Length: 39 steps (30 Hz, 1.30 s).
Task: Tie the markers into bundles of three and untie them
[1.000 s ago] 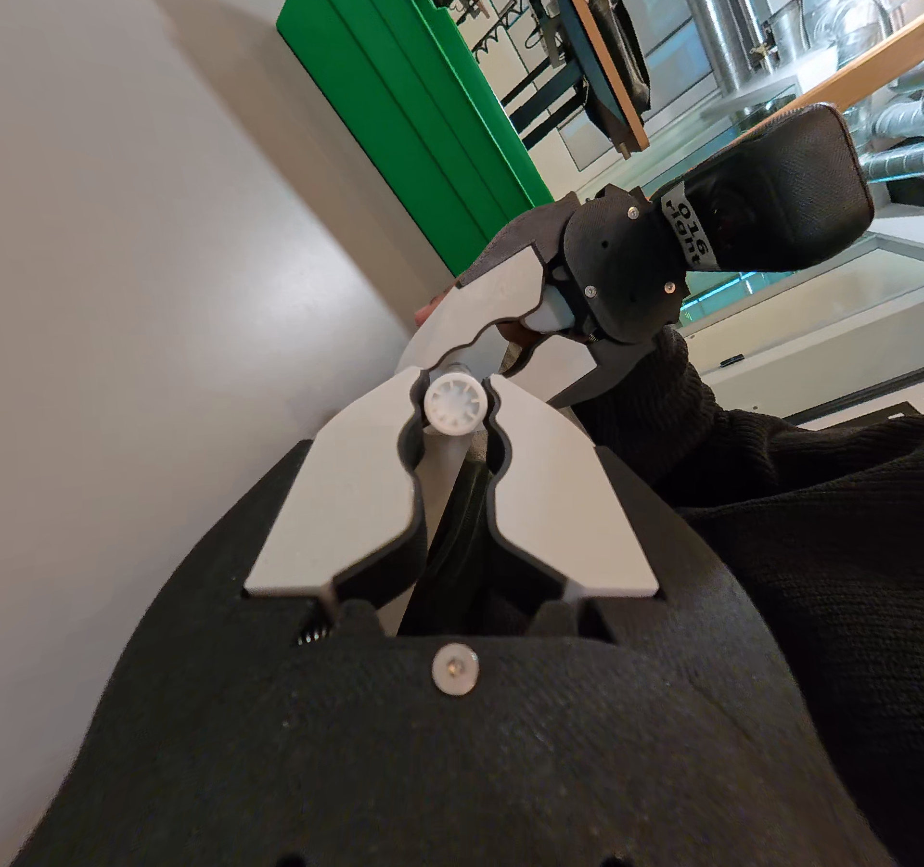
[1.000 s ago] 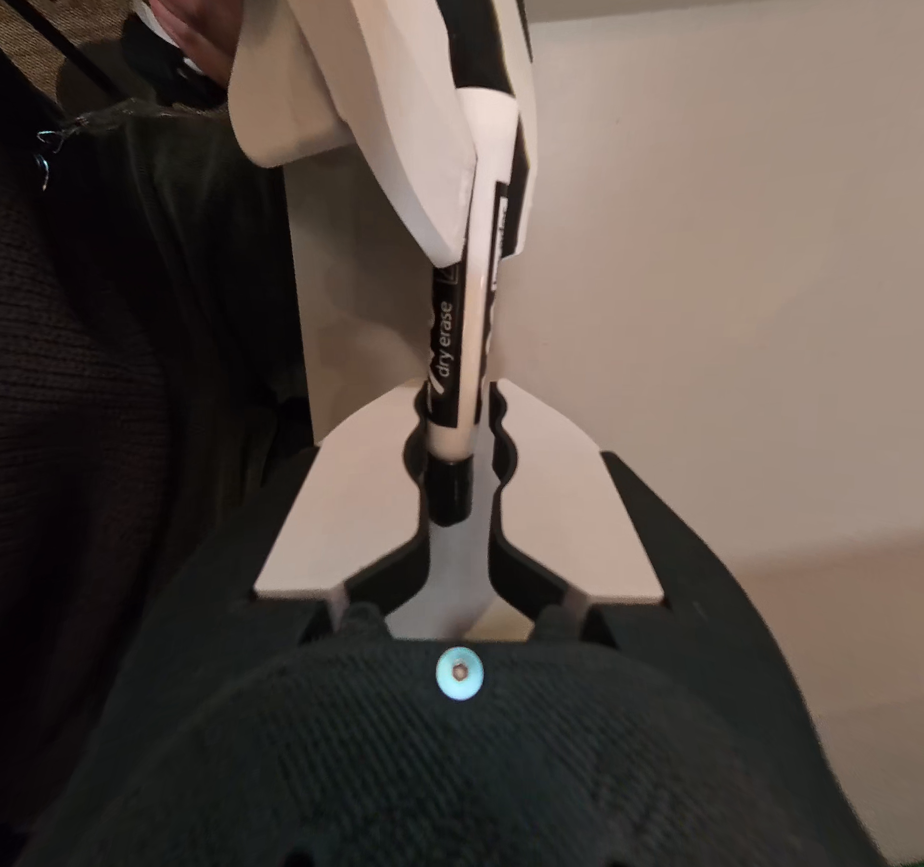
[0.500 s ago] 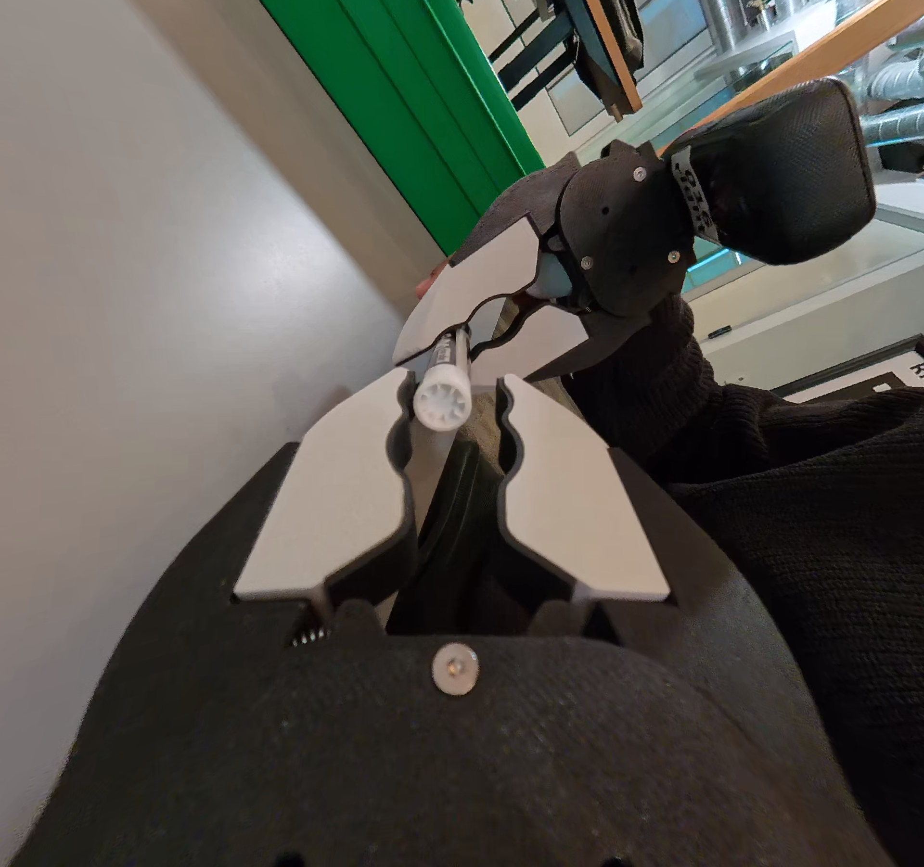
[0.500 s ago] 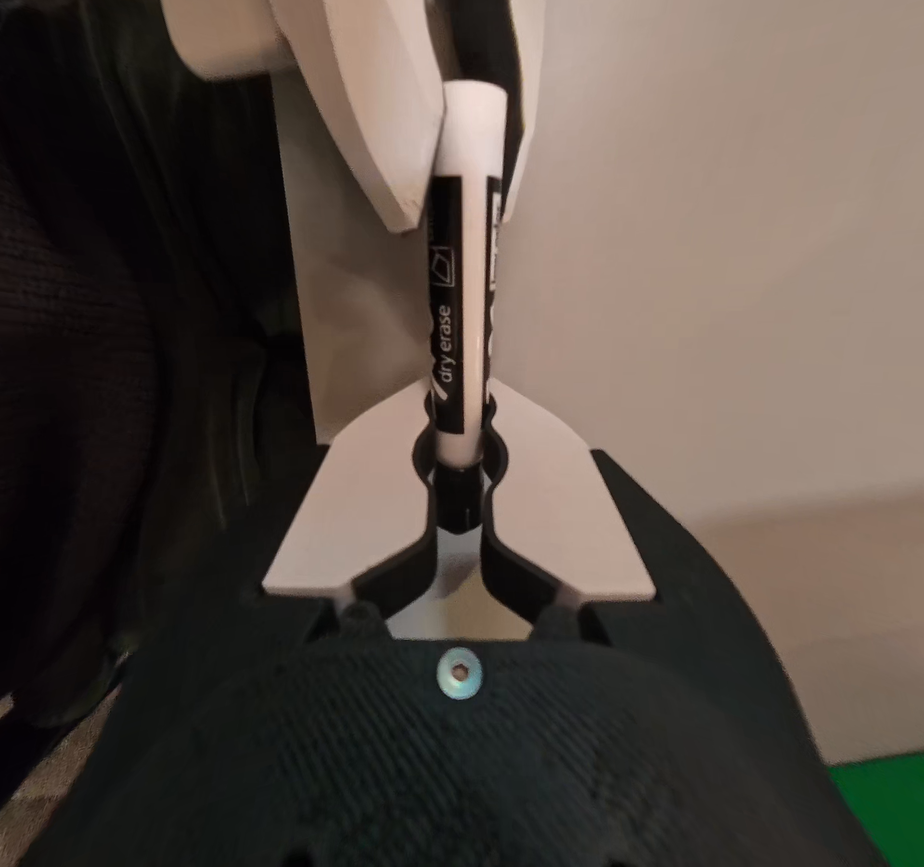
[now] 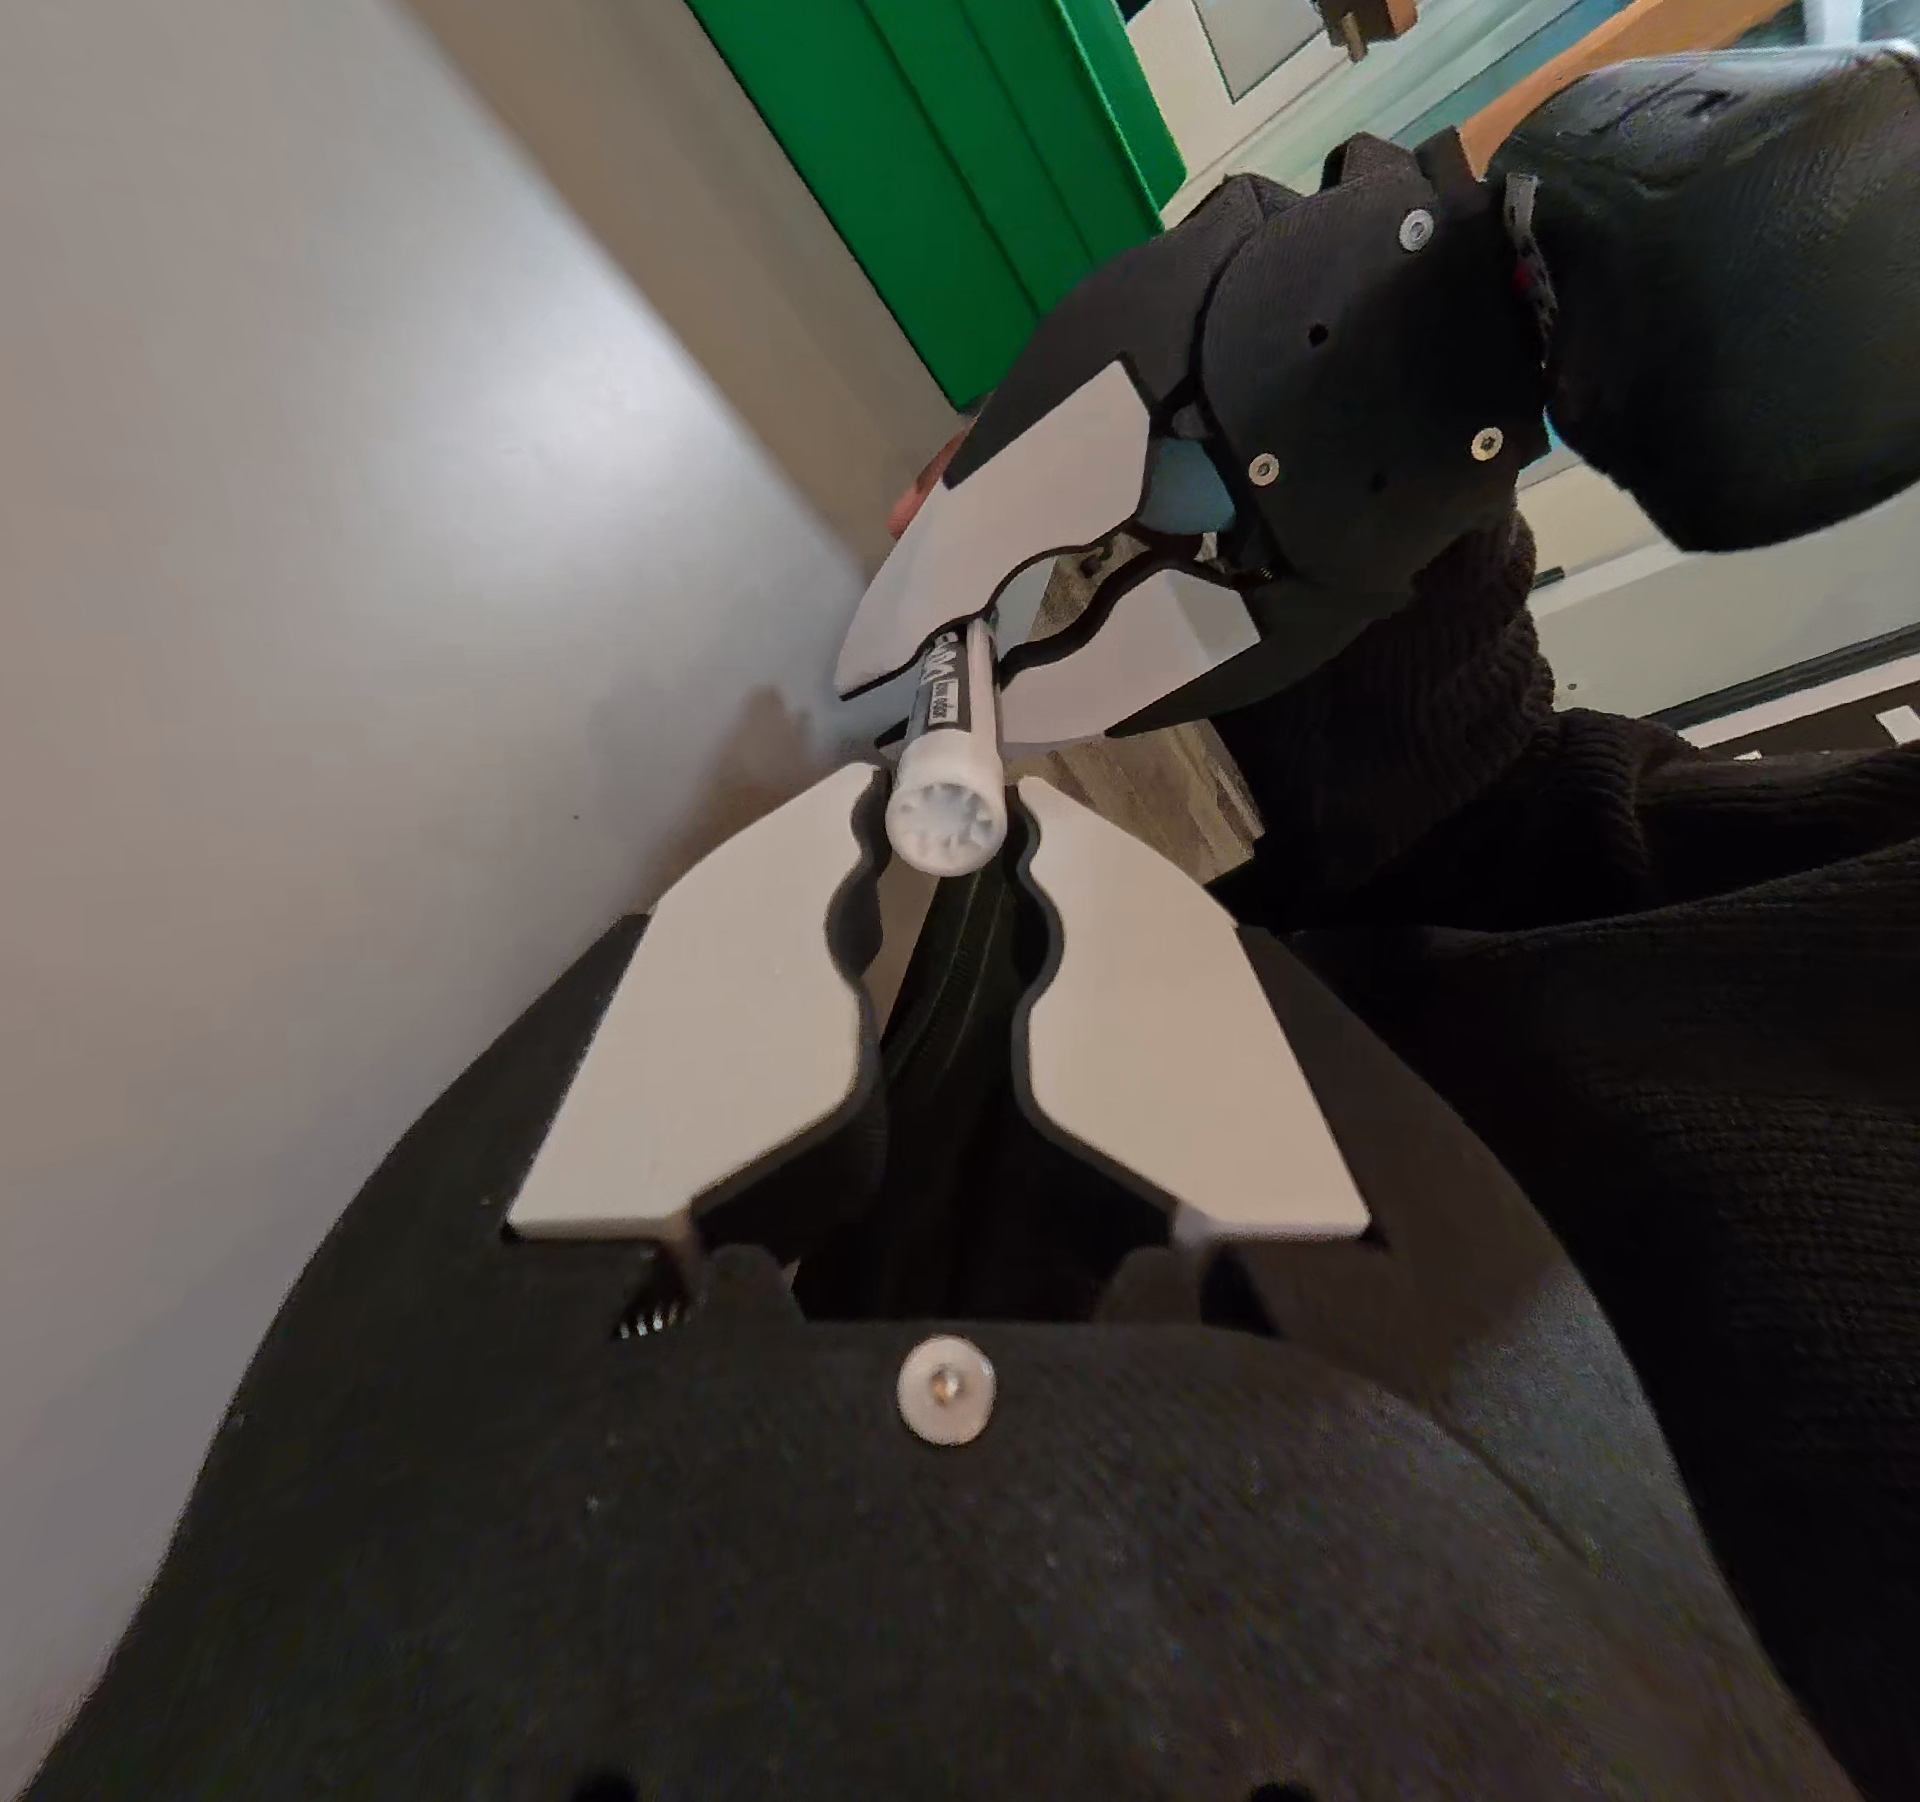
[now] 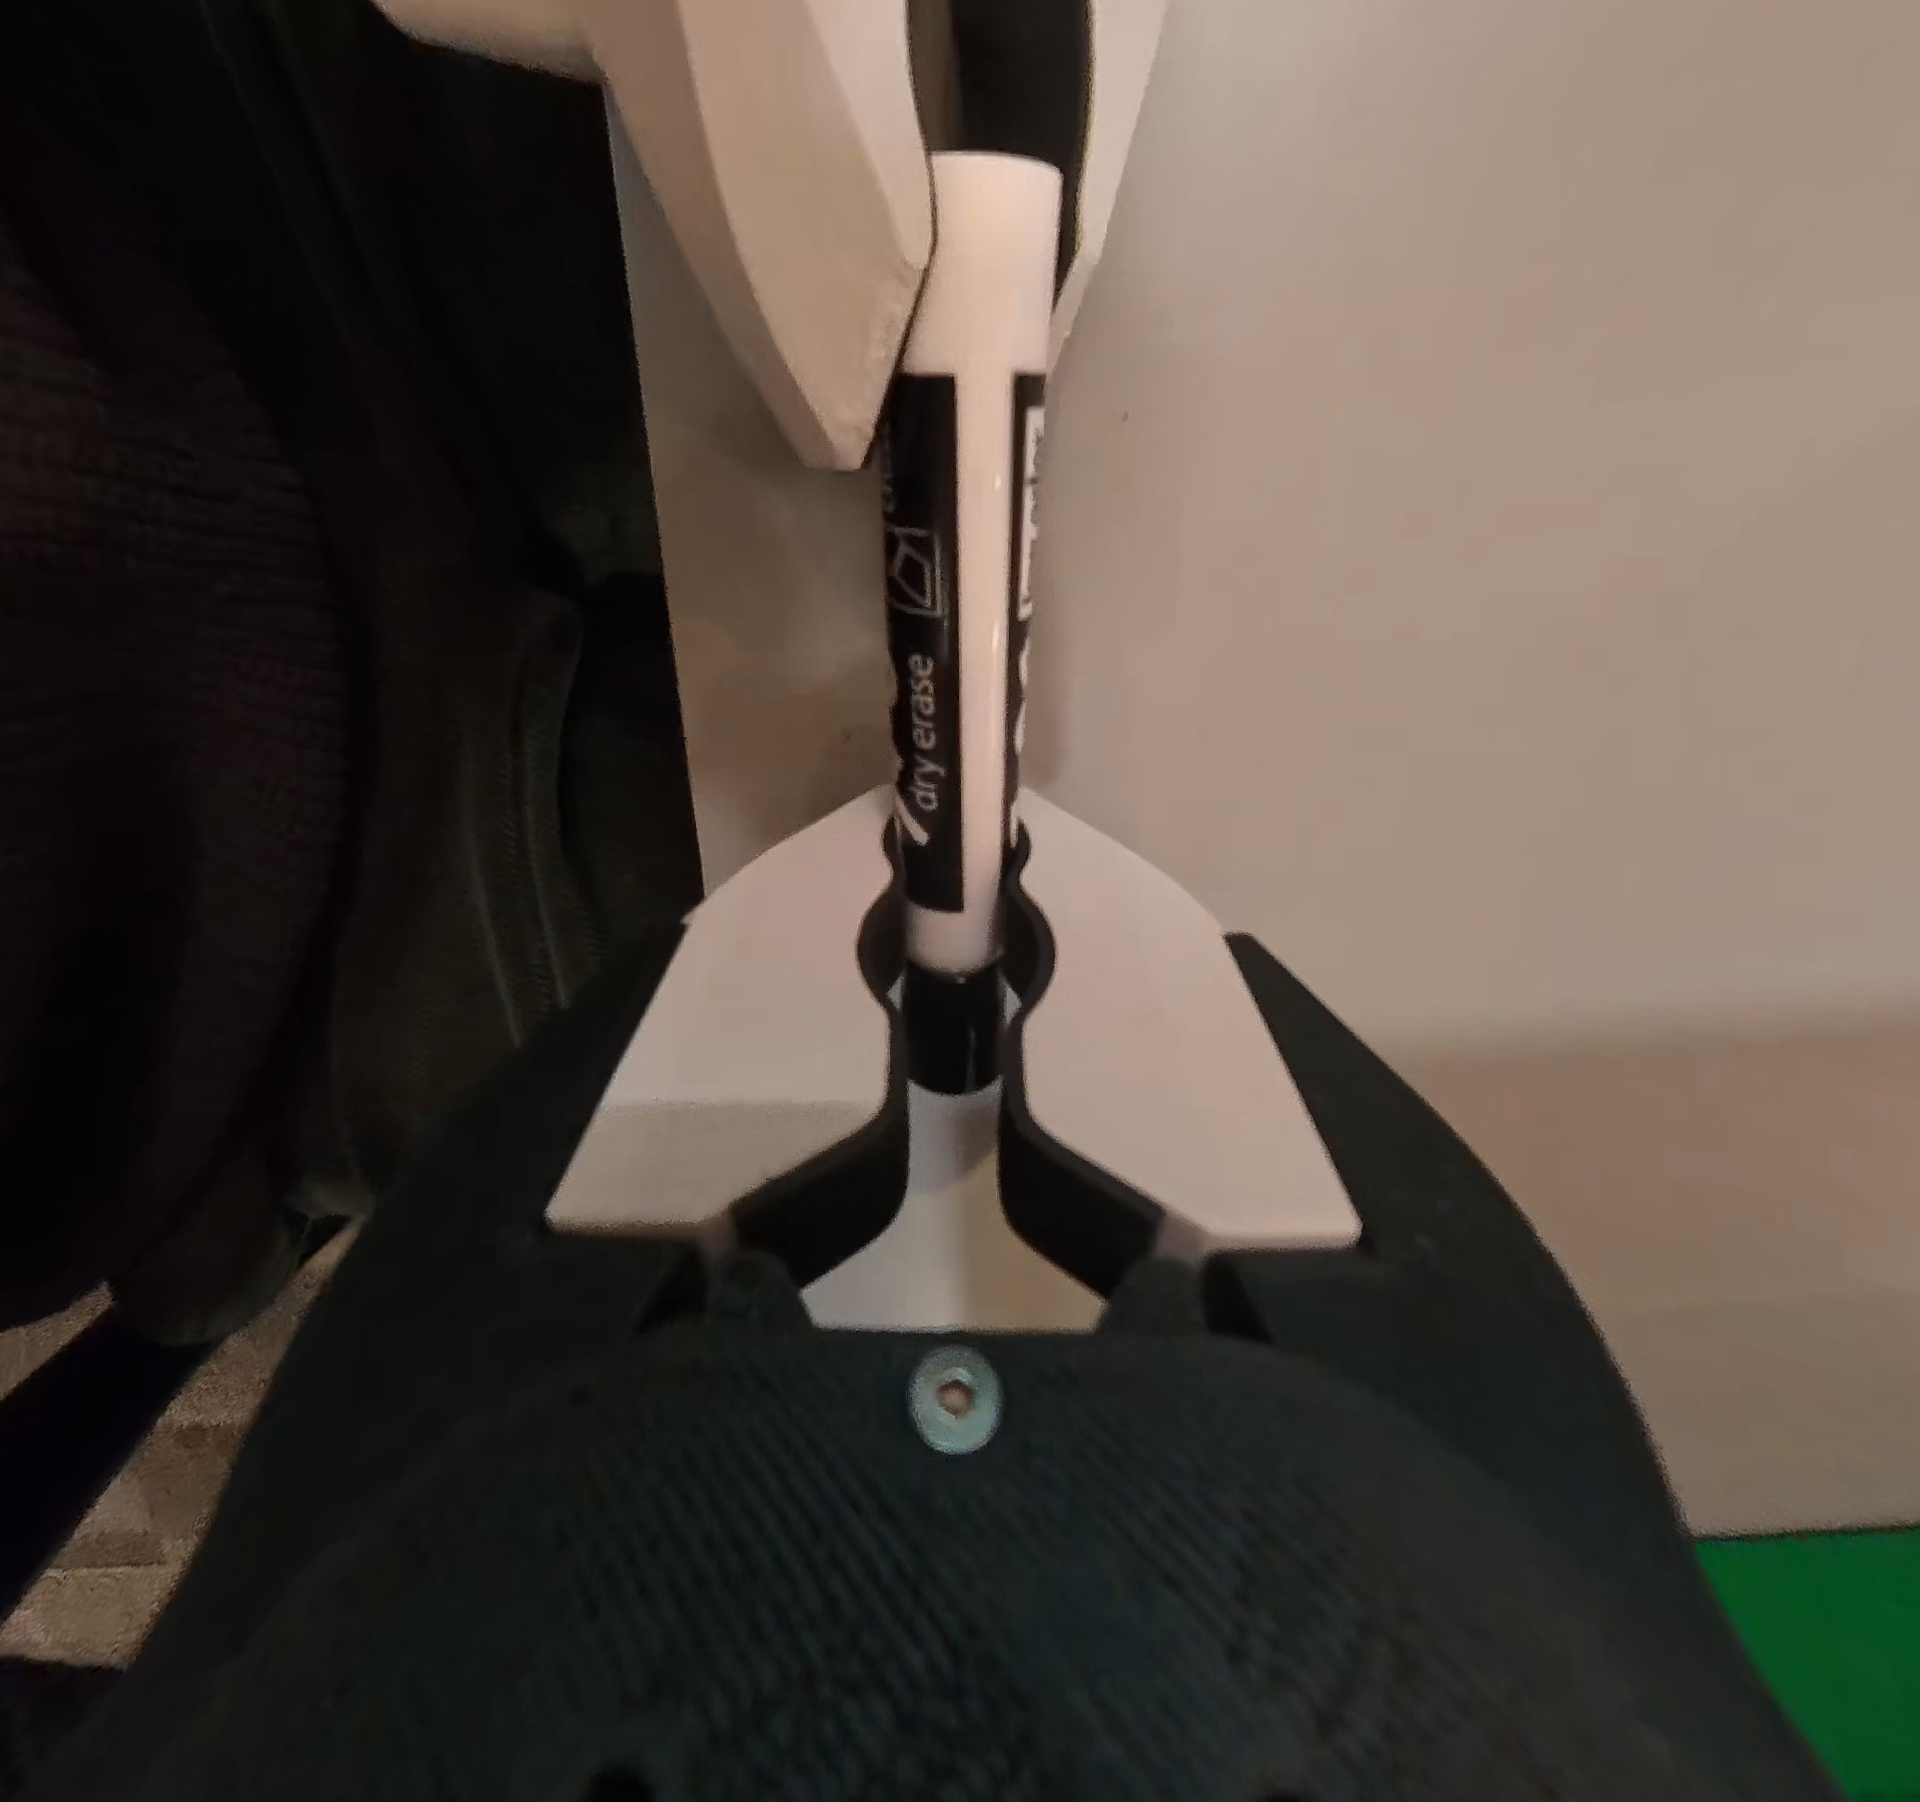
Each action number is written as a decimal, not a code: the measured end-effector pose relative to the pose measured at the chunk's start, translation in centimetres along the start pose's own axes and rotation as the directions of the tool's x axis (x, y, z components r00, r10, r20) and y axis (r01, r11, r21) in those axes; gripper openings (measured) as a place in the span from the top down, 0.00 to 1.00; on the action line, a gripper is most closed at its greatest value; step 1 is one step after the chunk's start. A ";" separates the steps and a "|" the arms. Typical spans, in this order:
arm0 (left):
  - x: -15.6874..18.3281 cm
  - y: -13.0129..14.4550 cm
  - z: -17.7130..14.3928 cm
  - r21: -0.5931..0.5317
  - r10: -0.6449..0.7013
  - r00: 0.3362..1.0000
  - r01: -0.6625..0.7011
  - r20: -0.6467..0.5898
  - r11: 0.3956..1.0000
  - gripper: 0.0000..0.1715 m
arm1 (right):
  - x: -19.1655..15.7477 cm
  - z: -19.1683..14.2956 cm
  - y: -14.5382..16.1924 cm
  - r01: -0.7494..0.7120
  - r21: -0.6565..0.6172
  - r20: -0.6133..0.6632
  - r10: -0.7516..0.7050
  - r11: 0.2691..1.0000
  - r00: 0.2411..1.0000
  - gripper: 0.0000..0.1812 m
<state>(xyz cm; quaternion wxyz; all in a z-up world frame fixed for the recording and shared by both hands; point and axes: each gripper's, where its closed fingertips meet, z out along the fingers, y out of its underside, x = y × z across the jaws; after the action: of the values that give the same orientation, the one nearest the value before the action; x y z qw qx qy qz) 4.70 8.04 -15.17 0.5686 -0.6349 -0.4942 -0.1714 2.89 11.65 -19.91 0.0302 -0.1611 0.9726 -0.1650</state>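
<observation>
A dry-erase marker (image 6: pixel 982 547) with a white barrel, black label and black cap is held by my right gripper (image 6: pixel 954 822), which is shut on it at the cap end. The marker points away from this gripper toward my left gripper (image 6: pixel 951 402), whose two white fingers stand apart on either side of the marker's white tail. In the left wrist view, my left gripper (image 5: pixel 948 796) is open, with the marker's ribbed white end (image 5: pixel 945 822) just at its fingertips. The right gripper (image 5: pixel 935 703) shows beyond it, shut on the marker.
A green crate (image 5: pixel 935 90) stands behind on the pale tabletop (image 5: pixel 312 402). A person's dark knitted sleeve (image 5: pixel 1610 973) fills the right side. A strip of wood-look floor (image 5: pixel 1143 796) shows below. A pale surface (image 6: pixel 1455 505) lies behind the marker in the right wrist view. Tip to tip, the grippers are about 7 cm apart.
My left gripper, shut on the marker's white end one second ago, has opened and drawn back a little. My right gripper has stayed shut on the marker.
</observation>
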 end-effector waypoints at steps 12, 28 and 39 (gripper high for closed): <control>0.2 0.4 0.2 -0.024 0.026 1.000 -0.026 0.004 0.999 0.88 | -0.5 0.4 -0.8 0.015 0.009 0.009 -0.015 1.000 1.000 0.92; 0.6 0.2 0.0 -0.003 -0.034 0.998 0.034 -0.057 0.999 0.88 | -0.6 0.4 -0.2 -0.002 -0.021 0.019 0.002 1.000 1.000 0.91; 0.3 0.3 0.1 -0.008 -0.094 0.993 0.094 -0.066 0.996 0.79 | -0.6 -0.1 0.3 -0.009 -0.048 0.021 0.010 0.999 1.000 0.92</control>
<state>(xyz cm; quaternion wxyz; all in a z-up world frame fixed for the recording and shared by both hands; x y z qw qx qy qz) 5.05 8.32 -15.18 0.5744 -0.6062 -0.5040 -0.2203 3.38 12.12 -19.89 0.0372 -0.1589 0.9766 -0.1401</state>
